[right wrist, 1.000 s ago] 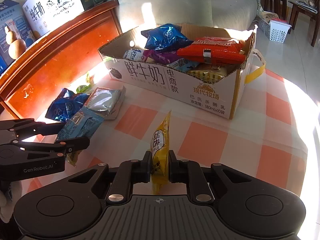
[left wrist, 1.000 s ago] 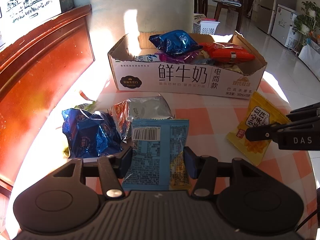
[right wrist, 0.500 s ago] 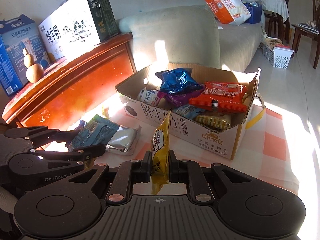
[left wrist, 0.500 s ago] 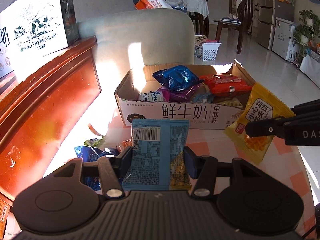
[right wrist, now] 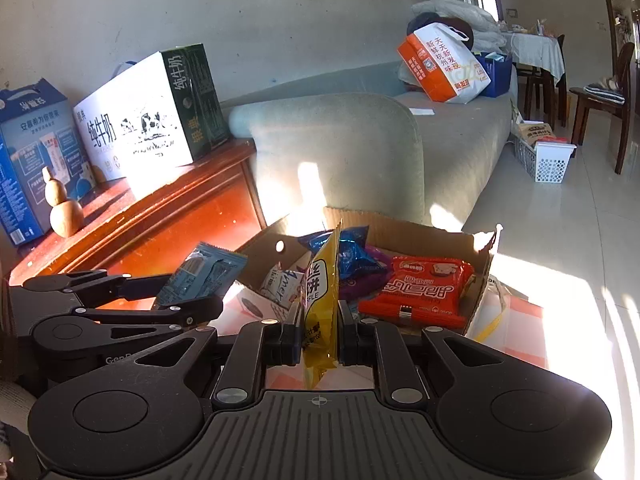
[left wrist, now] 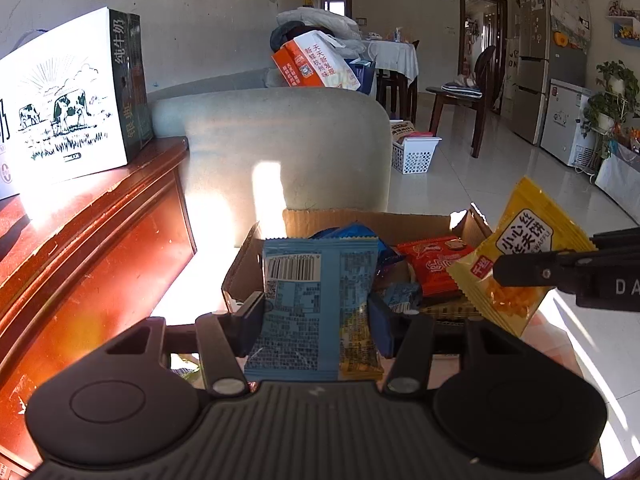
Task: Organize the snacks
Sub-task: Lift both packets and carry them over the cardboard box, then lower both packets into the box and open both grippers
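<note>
My left gripper [left wrist: 316, 312] was clamped across the flat width of a light blue snack packet [left wrist: 318, 300], barcode side toward the camera, the packet held upright between the pads and clear of the table. My right gripper [right wrist: 319, 334] had its jaws drawn in narrow on a yellow waffle packet [right wrist: 320, 304], pinched edge-on so that I saw mostly its thin side; from the left wrist view the same yellow packet [left wrist: 516, 256] showed its printed face, gripped at its right edge. Both packets hung in front of the open cardboard box [right wrist: 482, 268], which sat on the checked tablecloth [right wrist: 520, 336] with its flaps up. Inside it lay a red packet [right wrist: 416, 292] toward the right, a dark blue packet [right wrist: 352, 252] at the back, and a purple one and a white one partly hidden behind my yellow packet. To the left stood a red-brown wooden cabinet [right wrist: 188, 216] carrying a white milk carton [right wrist: 140, 124]; a grey-green sofa [right wrist: 340, 152] stood behind the box.
</note>
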The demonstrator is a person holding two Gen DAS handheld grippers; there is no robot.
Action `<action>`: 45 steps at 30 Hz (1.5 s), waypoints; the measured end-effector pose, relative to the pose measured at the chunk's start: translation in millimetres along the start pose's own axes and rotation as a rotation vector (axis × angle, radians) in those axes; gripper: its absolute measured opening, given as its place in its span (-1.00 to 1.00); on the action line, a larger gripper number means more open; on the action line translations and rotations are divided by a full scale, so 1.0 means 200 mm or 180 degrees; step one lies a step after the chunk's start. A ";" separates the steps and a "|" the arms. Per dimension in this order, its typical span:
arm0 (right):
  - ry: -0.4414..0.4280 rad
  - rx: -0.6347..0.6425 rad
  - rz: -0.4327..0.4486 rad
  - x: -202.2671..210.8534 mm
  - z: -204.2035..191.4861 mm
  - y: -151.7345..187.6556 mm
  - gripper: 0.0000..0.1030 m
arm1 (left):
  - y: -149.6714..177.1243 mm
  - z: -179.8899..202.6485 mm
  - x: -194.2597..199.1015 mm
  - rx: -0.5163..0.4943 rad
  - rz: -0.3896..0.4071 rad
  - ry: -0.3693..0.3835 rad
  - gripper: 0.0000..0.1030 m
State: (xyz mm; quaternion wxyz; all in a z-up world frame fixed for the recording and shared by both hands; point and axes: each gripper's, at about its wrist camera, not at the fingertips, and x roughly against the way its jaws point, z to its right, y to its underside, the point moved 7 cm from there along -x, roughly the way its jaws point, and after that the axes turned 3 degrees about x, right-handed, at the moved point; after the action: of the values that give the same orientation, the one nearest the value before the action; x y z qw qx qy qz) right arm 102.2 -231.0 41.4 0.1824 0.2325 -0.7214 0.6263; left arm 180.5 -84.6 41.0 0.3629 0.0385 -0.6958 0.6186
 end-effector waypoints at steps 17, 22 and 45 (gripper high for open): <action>0.0264 -0.0268 0.0286 -0.13 0.19 -0.24 -0.72 | -0.23 0.06 -0.27 0.0276 0.0092 0.0153 0.04; 0.0356 -0.0410 0.0301 -0.19 0.27 -0.28 -0.72 | -0.22 0.08 -0.38 0.0281 0.0021 0.0166 0.04; 0.0708 -0.0761 0.0117 -0.33 0.35 -0.24 0.73 | -0.11 0.12 -0.34 0.0475 -0.0357 0.0284 0.93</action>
State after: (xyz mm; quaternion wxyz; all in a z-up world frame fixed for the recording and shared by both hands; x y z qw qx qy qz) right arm 186.4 -298.8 32.8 0.2760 0.1251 -0.7703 0.5611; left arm 229.9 -137.9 23.3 0.4237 0.0767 -0.6278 0.6485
